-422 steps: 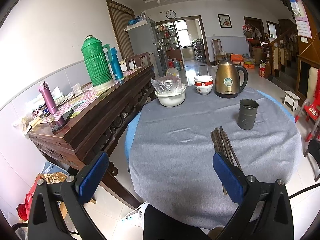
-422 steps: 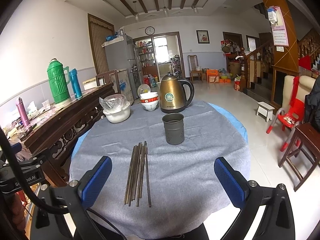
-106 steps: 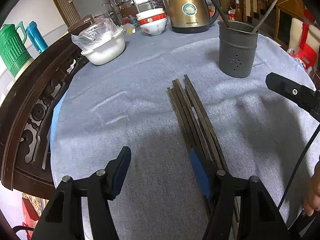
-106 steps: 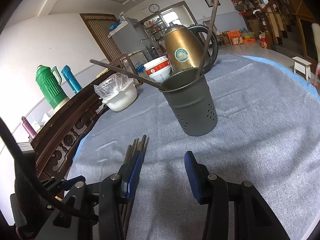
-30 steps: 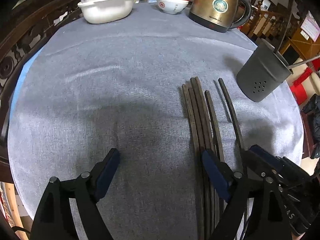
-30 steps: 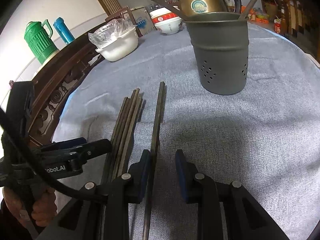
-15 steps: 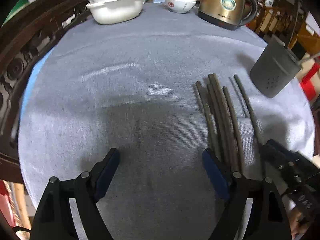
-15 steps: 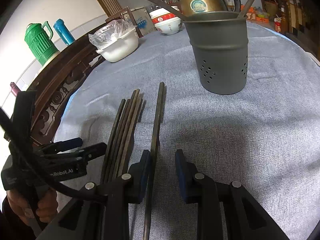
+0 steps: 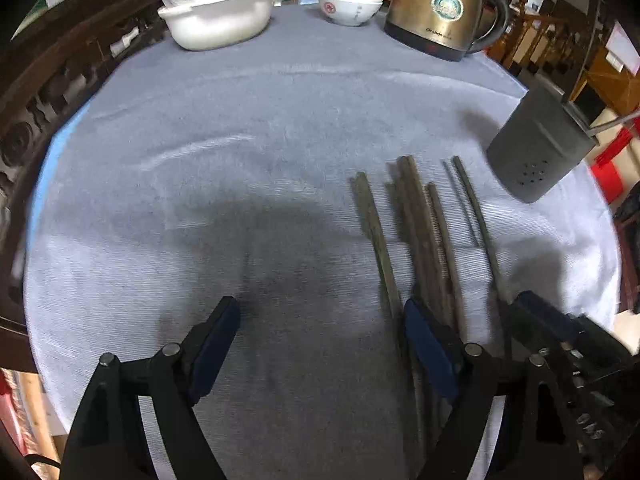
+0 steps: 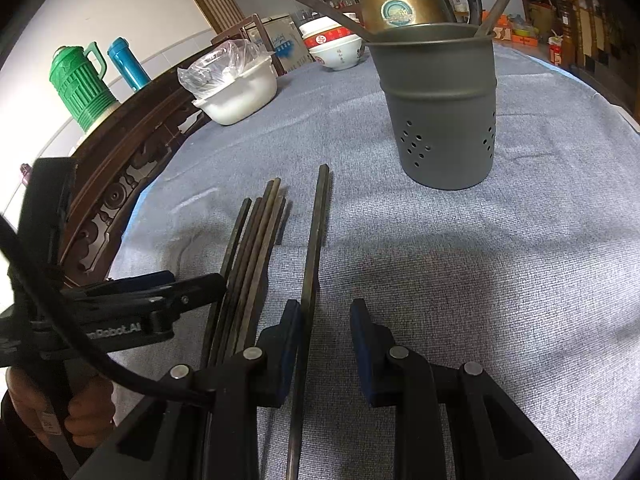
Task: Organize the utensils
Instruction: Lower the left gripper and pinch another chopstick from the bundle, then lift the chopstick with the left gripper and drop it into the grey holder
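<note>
Several dark chopsticks (image 9: 420,236) lie side by side on the grey tablecloth (image 9: 240,140). My left gripper (image 9: 320,332) points down at their near ends. Its jaws are closing over bare cloth, and the right finger (image 9: 424,340) rests against the leftmost stick. One chopstick (image 10: 316,232) lies apart from the bundle (image 10: 256,248). It runs between the jaws of my right gripper (image 10: 326,334), close to the left pad (image 10: 290,332) and clear of the right one. The grey perforated holder (image 10: 440,120) stands upright beyond, with two sticks leaning out of it.
At the far side of the table stand a gold kettle (image 9: 440,8), stacked bowls (image 9: 348,4) and a white basin (image 9: 220,16) covered in plastic. On the left, a dark carved sideboard (image 10: 132,152) bears a green flask (image 10: 76,84). A hand (image 10: 80,412) holds the left gripper.
The left gripper's jaws have narrowed a little and its view has shifted slightly. The leftmost chopstick now lies a bit apart from the bundle. The right gripper has kept still.
</note>
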### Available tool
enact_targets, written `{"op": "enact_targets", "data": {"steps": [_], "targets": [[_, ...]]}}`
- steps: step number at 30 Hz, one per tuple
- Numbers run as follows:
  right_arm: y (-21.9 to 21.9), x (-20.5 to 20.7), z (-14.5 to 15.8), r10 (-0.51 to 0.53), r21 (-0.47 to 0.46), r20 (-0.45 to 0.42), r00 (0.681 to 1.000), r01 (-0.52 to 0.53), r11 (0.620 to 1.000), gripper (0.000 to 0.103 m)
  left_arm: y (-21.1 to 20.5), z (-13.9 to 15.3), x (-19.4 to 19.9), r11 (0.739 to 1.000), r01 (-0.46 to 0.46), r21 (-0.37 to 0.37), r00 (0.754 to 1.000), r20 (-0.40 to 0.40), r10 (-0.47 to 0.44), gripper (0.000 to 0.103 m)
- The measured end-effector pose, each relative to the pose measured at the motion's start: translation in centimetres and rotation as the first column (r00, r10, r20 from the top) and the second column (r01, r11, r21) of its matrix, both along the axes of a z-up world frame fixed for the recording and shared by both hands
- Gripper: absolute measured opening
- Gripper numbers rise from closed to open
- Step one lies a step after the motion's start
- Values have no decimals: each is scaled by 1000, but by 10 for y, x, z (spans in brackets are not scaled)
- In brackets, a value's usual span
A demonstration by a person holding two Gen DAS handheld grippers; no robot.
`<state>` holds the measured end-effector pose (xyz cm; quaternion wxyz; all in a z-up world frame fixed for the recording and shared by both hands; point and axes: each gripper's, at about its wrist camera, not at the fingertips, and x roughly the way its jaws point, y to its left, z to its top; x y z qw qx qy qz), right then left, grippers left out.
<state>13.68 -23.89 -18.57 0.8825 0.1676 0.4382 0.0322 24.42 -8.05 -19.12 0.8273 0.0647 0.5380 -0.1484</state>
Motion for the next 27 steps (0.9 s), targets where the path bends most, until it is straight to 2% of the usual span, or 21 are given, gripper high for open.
{"op": "enact_targets", "data": {"steps": [2, 6, 12, 17, 20, 21, 22, 24, 26, 27], "targets": [[0, 0, 0, 0, -1, -3, 1000, 0, 1000, 29, 2, 0, 0, 1000, -4, 29, 1000, 19, 4, 77], [1, 2, 2, -1, -2, -23, 1000, 1, 1000, 28, 12, 1, 1, 1000, 8, 26, 1000, 22, -9, 66], [10, 8, 8, 19, -55, -136, 990, -27, 998, 28, 26, 1, 13, 998, 37, -52, 998, -46, -39, 66], [13, 32, 10, 21, -65, -216, 976, -35, 997, 31, 25, 3, 25, 997, 16, -73, 994, -103, -24, 66], [21, 48, 12, 23, -124, -245, 969, -55, 991, 41, 21, 2, 34, 996, -2, -91, 989, -146, -12, 66], [25, 51, 12, 26, -140, -247, 969, -62, 988, 57, 19, 2, 37, 996, -8, -90, 988, -155, -6, 66], [27, 54, 12, 34, -149, -238, 971, -71, 986, 61, 18, 2, 38, 996, -13, -84, 987, -159, -1, 65], [30, 58, 8, 21, -171, -228, 973, -61, 983, 60, 13, 1, 42, 998, -19, -54, 988, -153, 11, 54], [31, 59, 9, 13, -212, -224, 975, -62, 975, 49, 10, 1, 45, 999, -22, -36, 990, -142, 17, 32], [32, 59, 9, 15, -246, -221, 975, -71, 967, 31, 10, 2, 46, 999, -26, -26, 990, -141, 22, 28]]}}
